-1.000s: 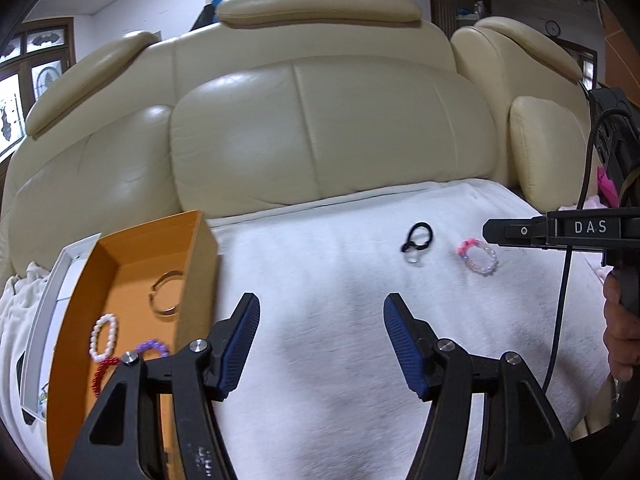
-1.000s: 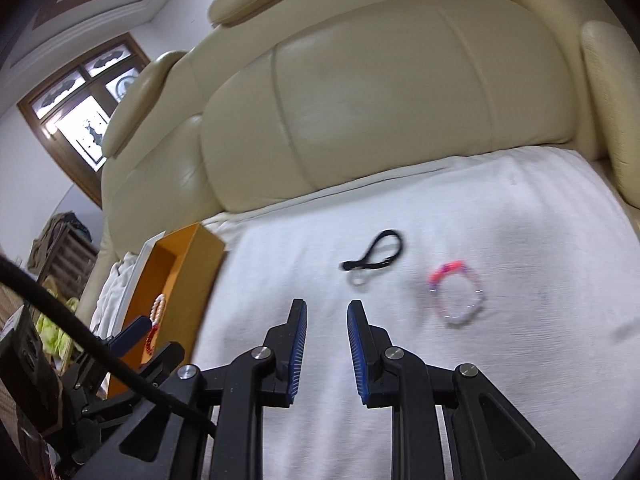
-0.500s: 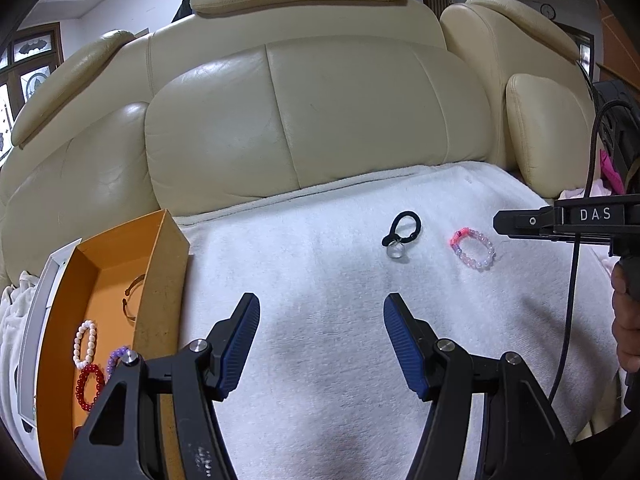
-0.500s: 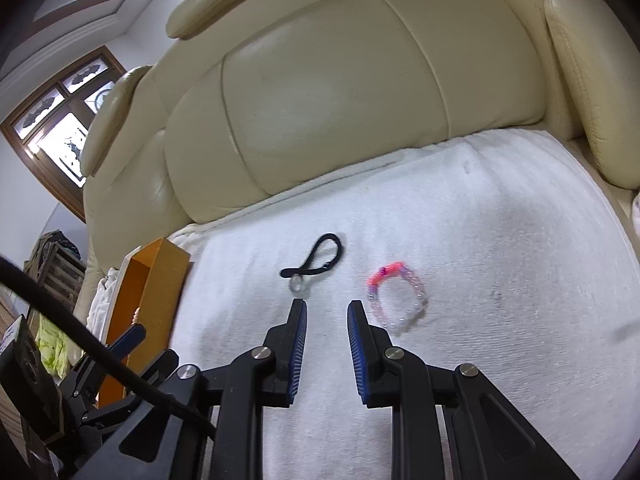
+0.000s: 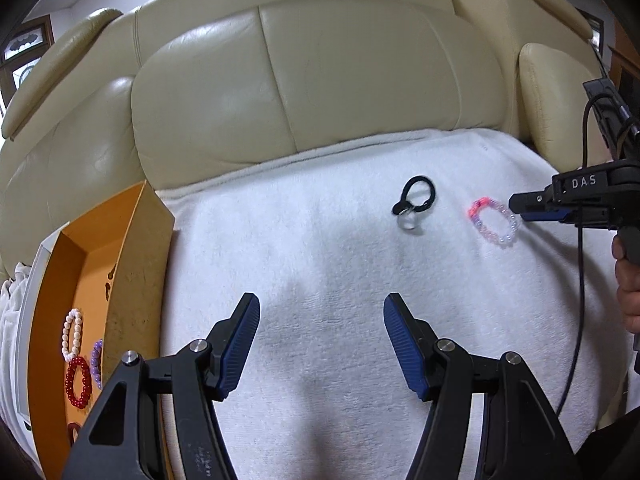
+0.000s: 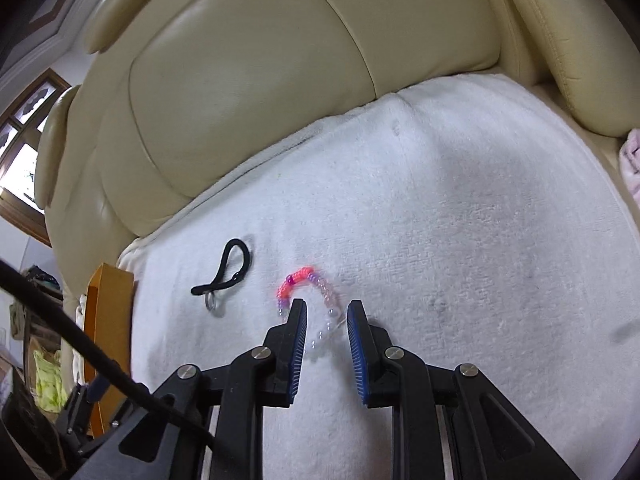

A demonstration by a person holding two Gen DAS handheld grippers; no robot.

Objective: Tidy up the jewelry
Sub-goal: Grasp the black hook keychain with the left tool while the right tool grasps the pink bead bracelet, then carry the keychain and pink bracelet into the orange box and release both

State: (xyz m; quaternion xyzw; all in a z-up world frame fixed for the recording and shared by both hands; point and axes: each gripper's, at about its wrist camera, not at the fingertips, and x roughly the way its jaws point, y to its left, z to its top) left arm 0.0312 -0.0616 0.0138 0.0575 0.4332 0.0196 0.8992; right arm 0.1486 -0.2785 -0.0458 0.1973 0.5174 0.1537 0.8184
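Left wrist view
- left gripper (image 5: pixel 322 336): jaws spread wide, nothing between them, hovered over the white towel (image 5: pixel 320 264)
- right gripper (image 5: pixel 528 206): came in from the right edge, side-on; jaw gap not readable from here; tip just beside the pink bead bracelet (image 5: pixel 494 222)
- writing: "DAS" in white on the right gripper's black body
- black cord loop (image 5: pixel 416 196): lay flat on the towel with a metal ring (image 5: pixel 409 222) at its end, left of the bracelet
- orange box (image 5: pixel 100 280): at the towel's left edge; held a white pearl bracelet (image 5: pixel 72 332), a red bead bracelet (image 5: pixel 79 382) and a purple bead bracelet (image 5: pixel 96 358)
- backdrop: cream leather sofa (image 5: pixel 300 80)

Right wrist view
- right gripper (image 6: pixel 327 312): jaws partly apart, not clamped; fingertips straddled the near side of the pink bead bracelet (image 6: pixel 306 284), clear beads visible in the gap
- bracelet: flat on the white towel (image 6: pixel 440 240)
- black cord loop (image 6: pixel 230 270): left of the bracelet, metal ring (image 6: pixel 212 302) at its near end
- orange box (image 6: pixel 110 320): far left, well apart
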